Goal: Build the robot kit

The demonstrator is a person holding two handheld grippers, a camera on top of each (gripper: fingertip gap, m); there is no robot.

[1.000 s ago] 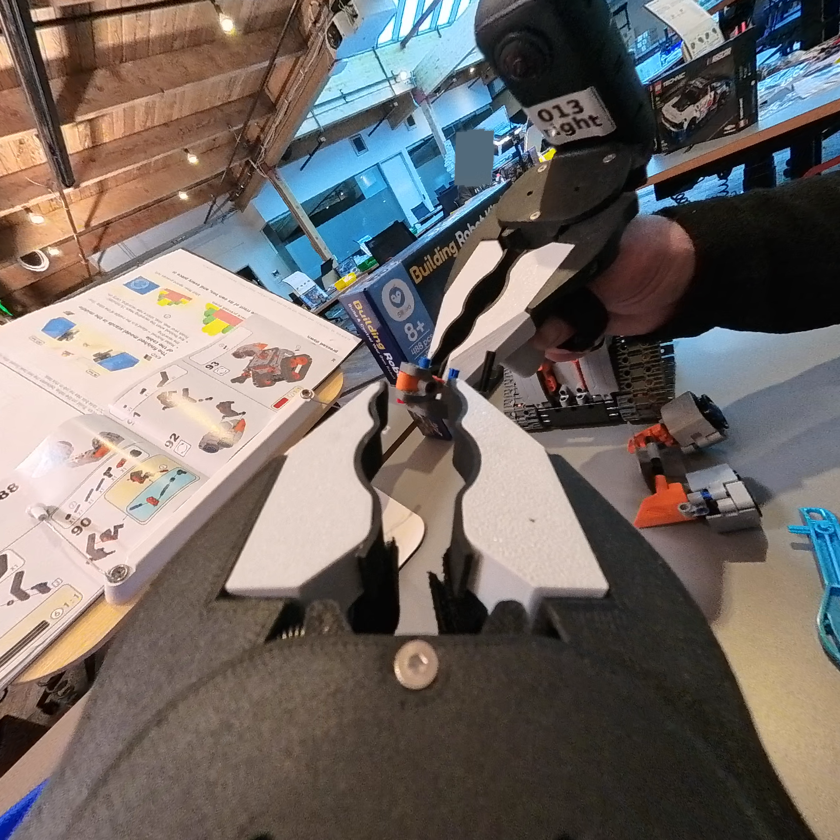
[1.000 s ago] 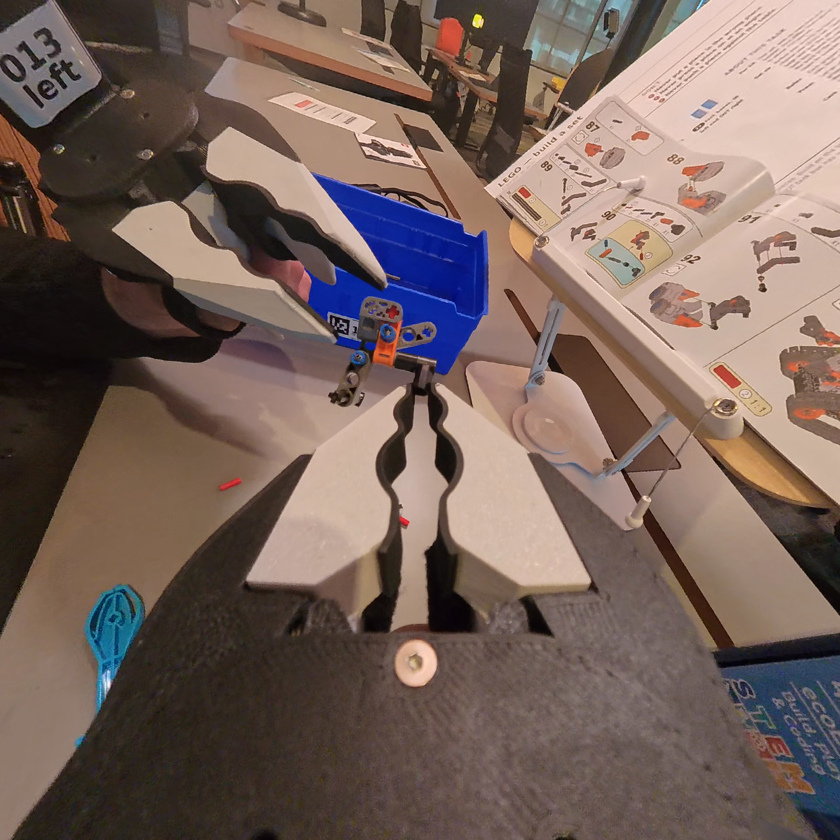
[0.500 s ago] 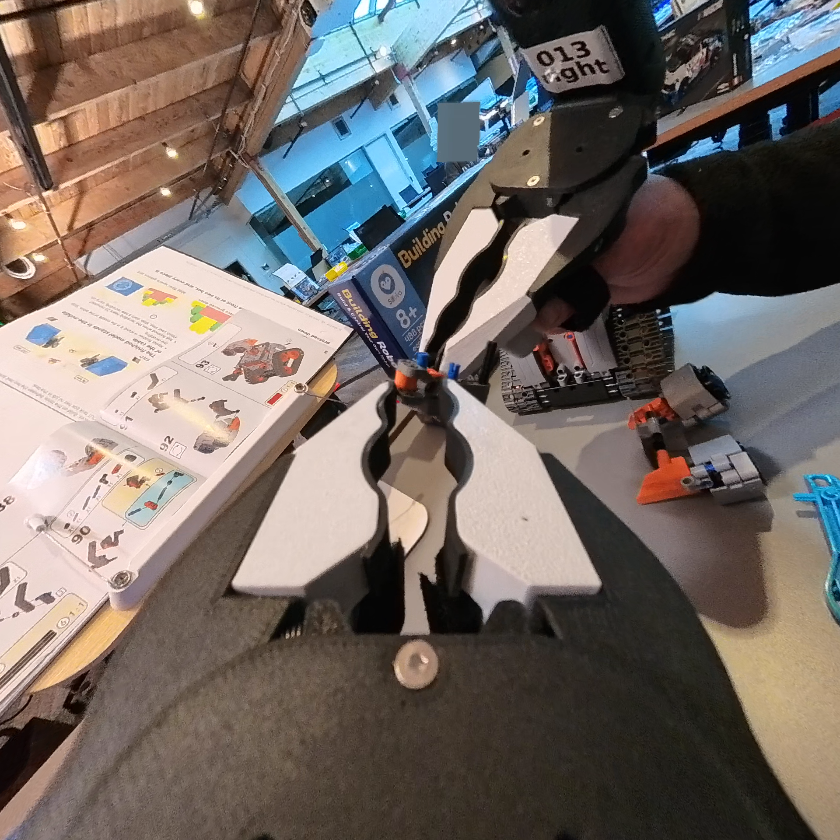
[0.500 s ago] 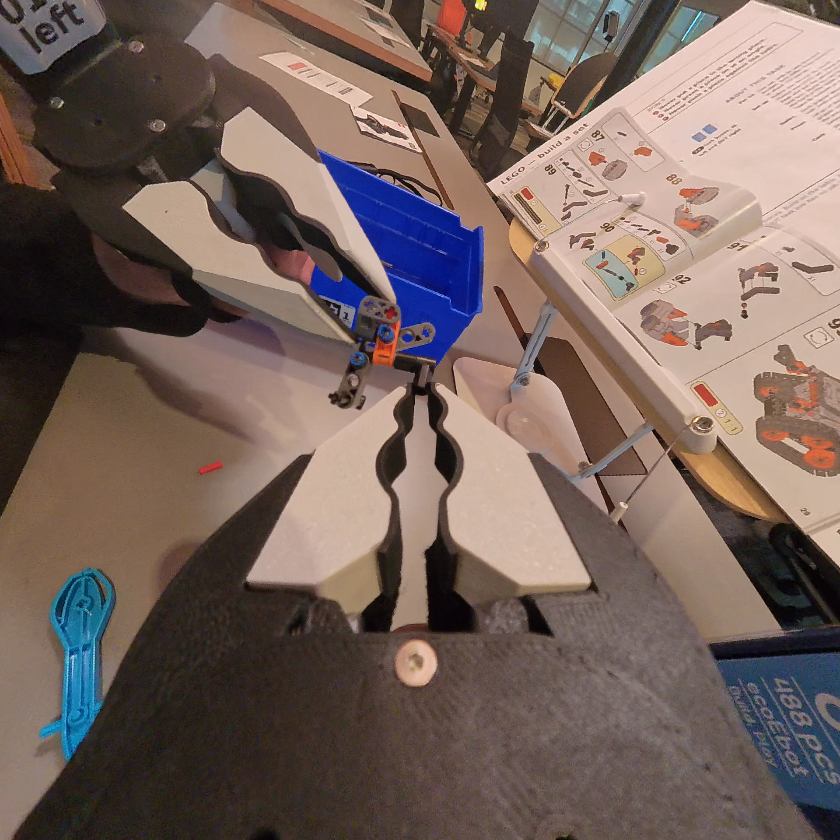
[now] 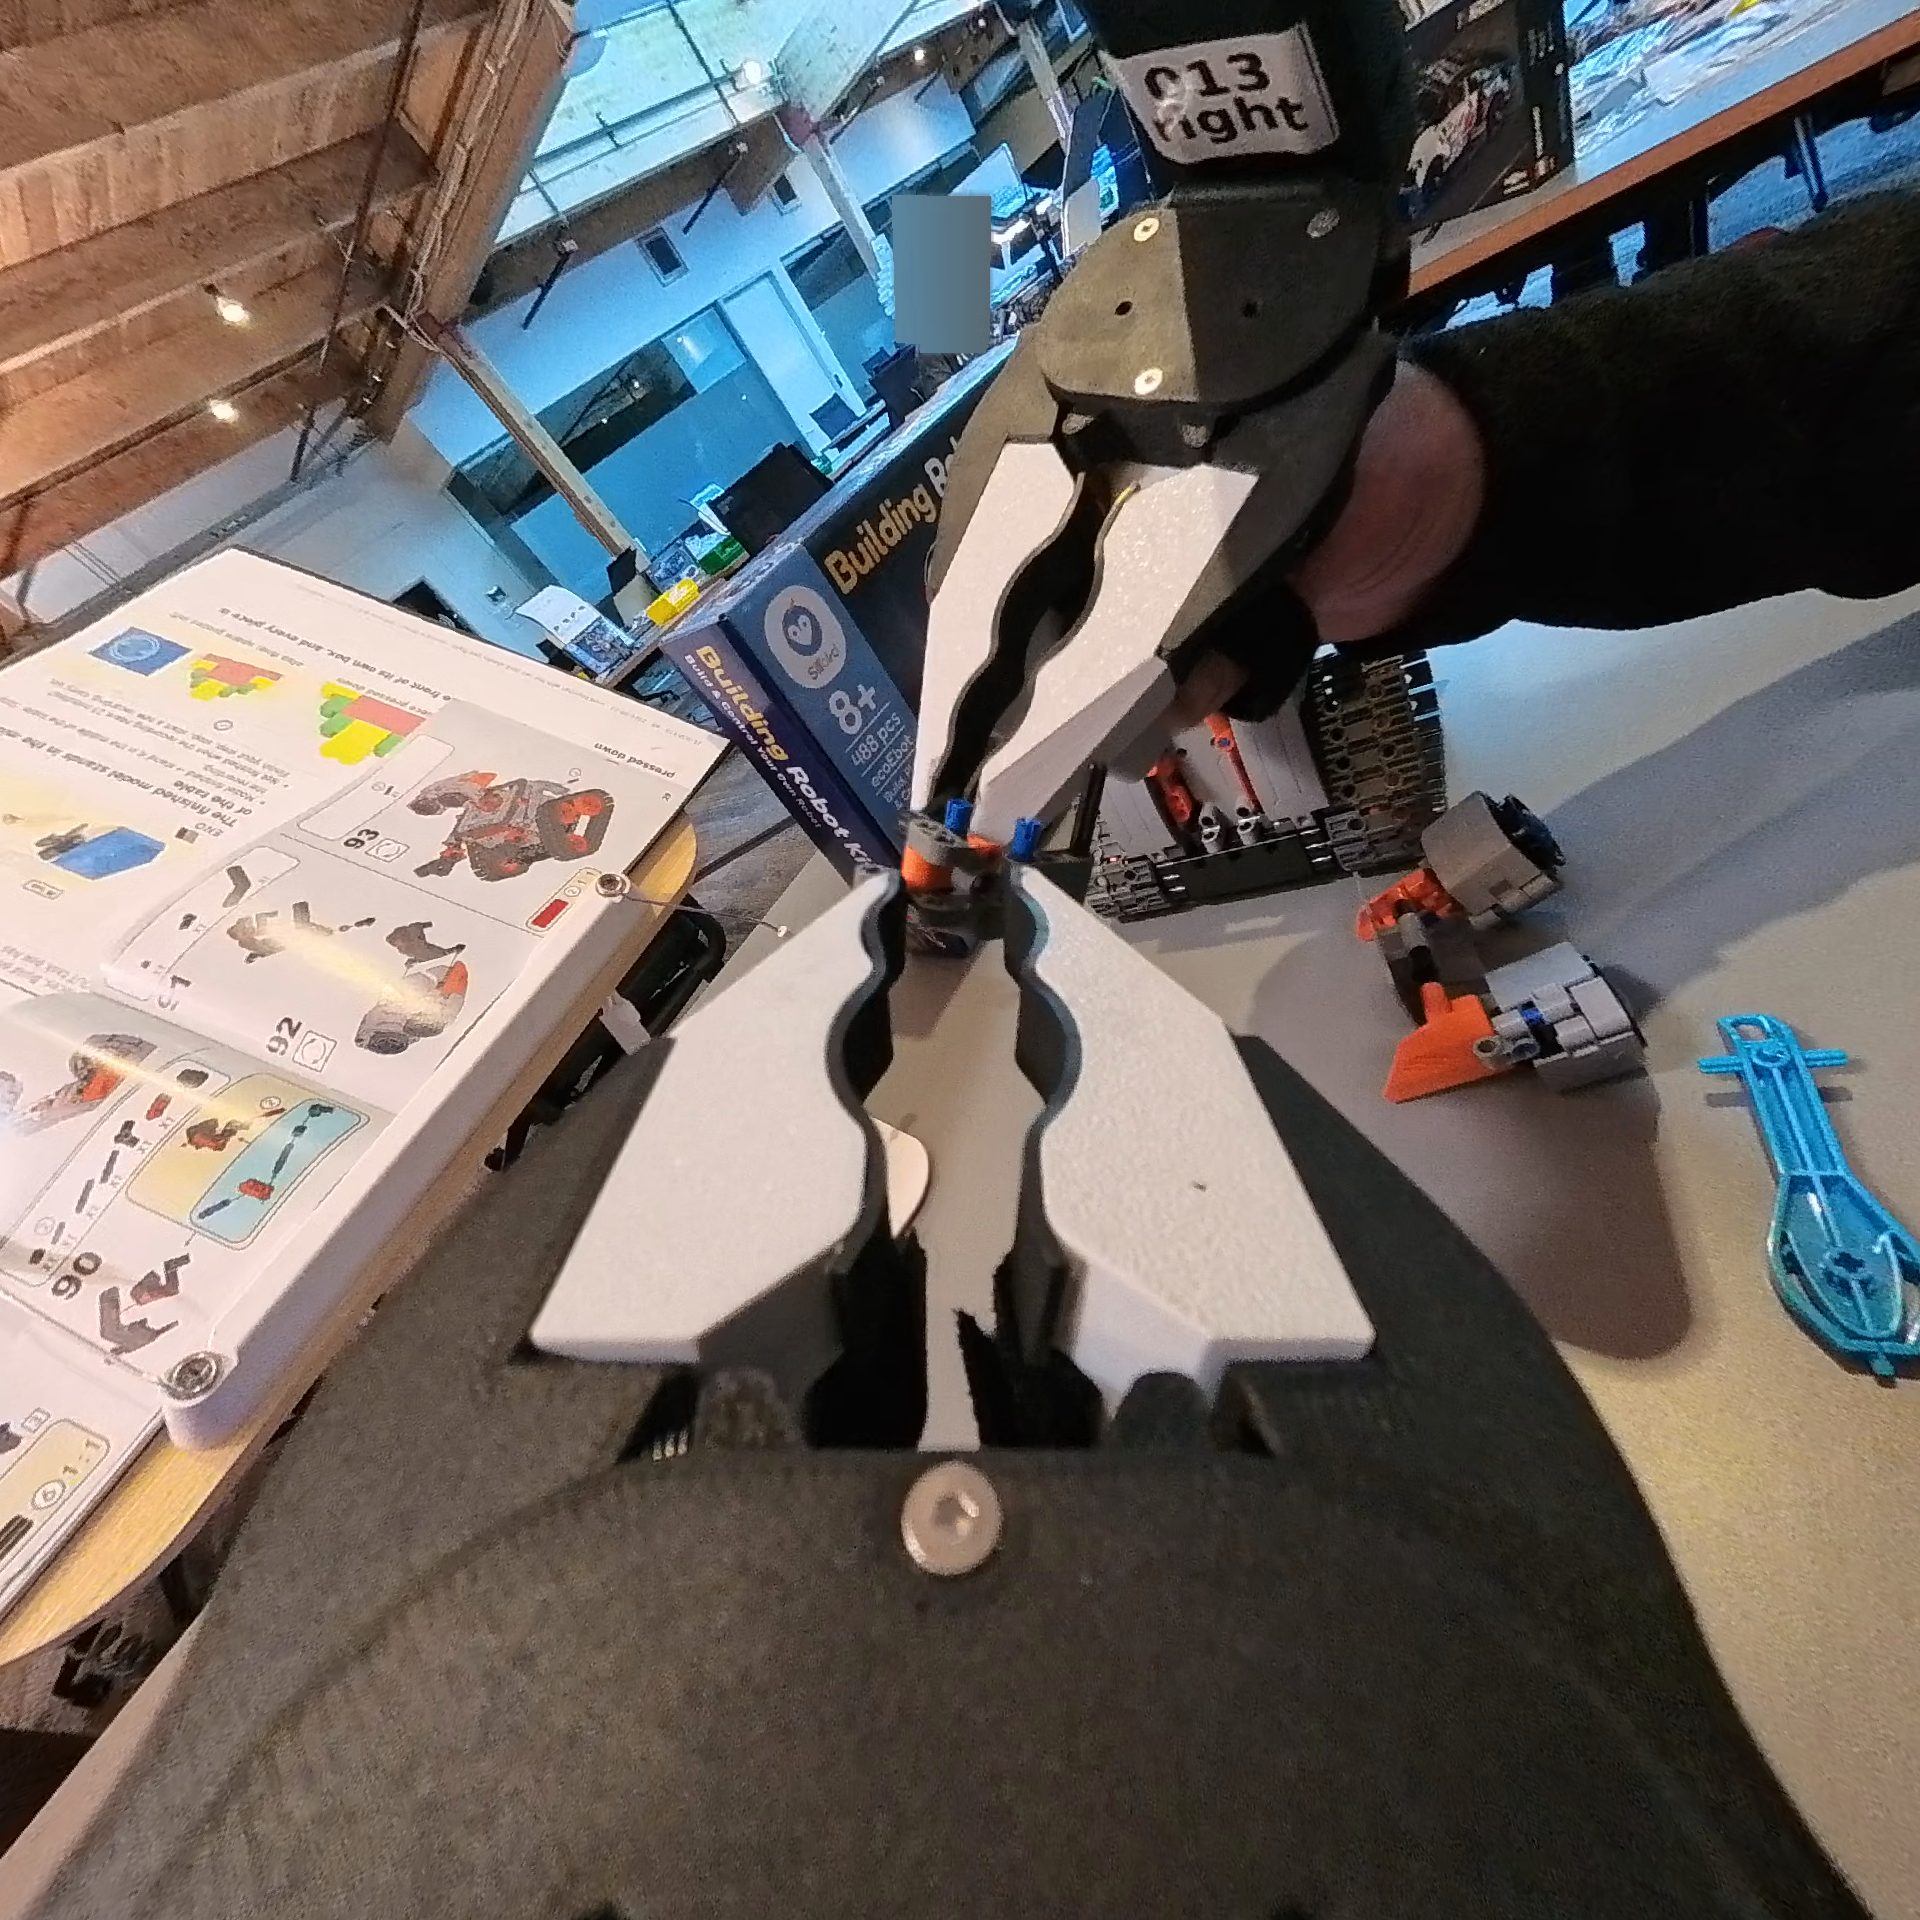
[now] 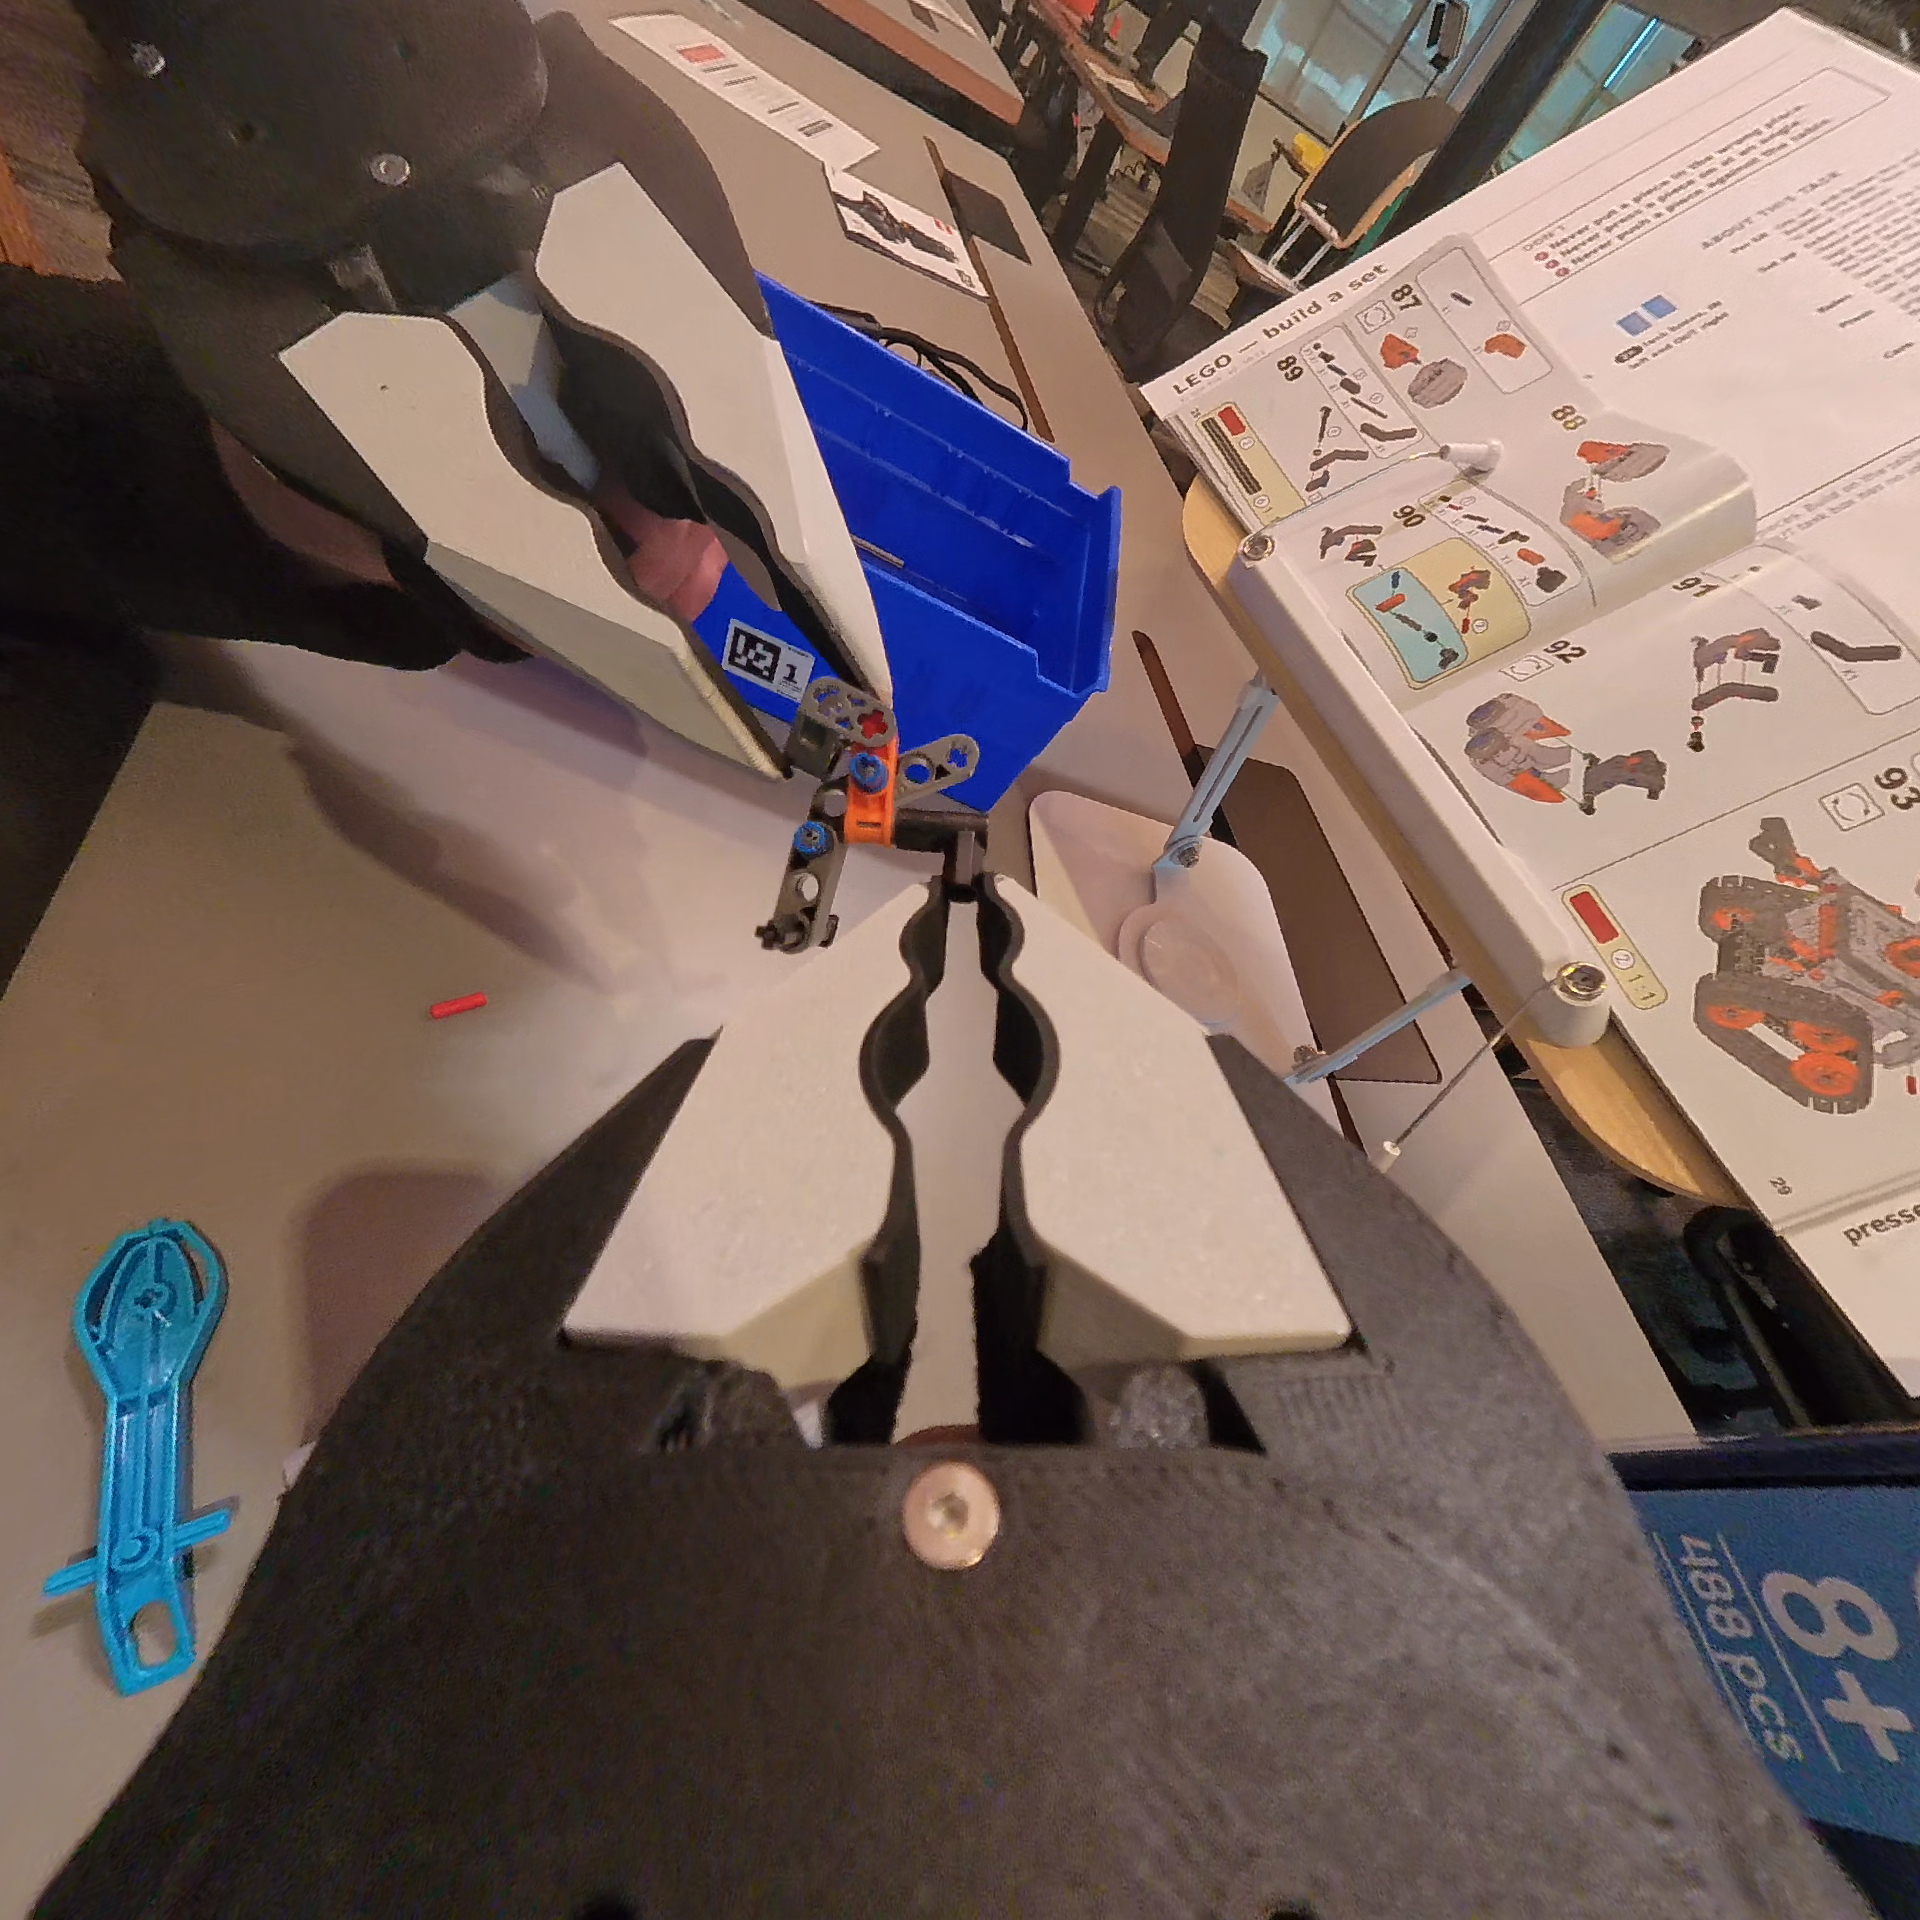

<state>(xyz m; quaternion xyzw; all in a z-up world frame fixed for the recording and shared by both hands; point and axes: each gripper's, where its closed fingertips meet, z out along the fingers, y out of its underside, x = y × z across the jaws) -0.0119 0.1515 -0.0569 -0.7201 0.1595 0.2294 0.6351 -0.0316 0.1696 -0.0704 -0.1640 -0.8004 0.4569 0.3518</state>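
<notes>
Right now both grippers are meeting over one small brick assembly (image 6: 862, 800), a cluster of grey perforated beams, an orange connector and blue pins, held up in the air just in front of the blue bin (image 6: 966, 582). The right gripper (image 6: 961, 883) is pinching a thin black piece at the assembly's near end, its jaws nearly together with only that sliver between the tips. The left gripper (image 5: 951, 894) is reaching in from the opposite side; in its own view the fingertips are sitting on either side of the grey and orange part, and they appear to be closing on it, though whether they are truly clamping is hard to tell, since a narrow gap is showing on the right-hand side.

Beside the assembly, toward the bin's far right, an open instruction booklet (image 6: 1558, 582) is lying on a tilted white stand (image 6: 1382, 727). Well apart from the assembly, a blue plastic tool (image 6: 145, 1434) and a tiny red pin (image 6: 457, 1005) are lying on the grey table (image 6: 312, 883). In the left wrist view a tracked brick chassis (image 5: 1299, 821) and a loose grey and orange sub-build (image 5: 1507, 1018) are sitting behind the assembly.

Judging by its look, the assembly is light and stiff, but its pin joints are likely pivoting or popping loose under side load. Gripping the flat beam faces near the orange connector seems safer than the protruding pins.
</notes>
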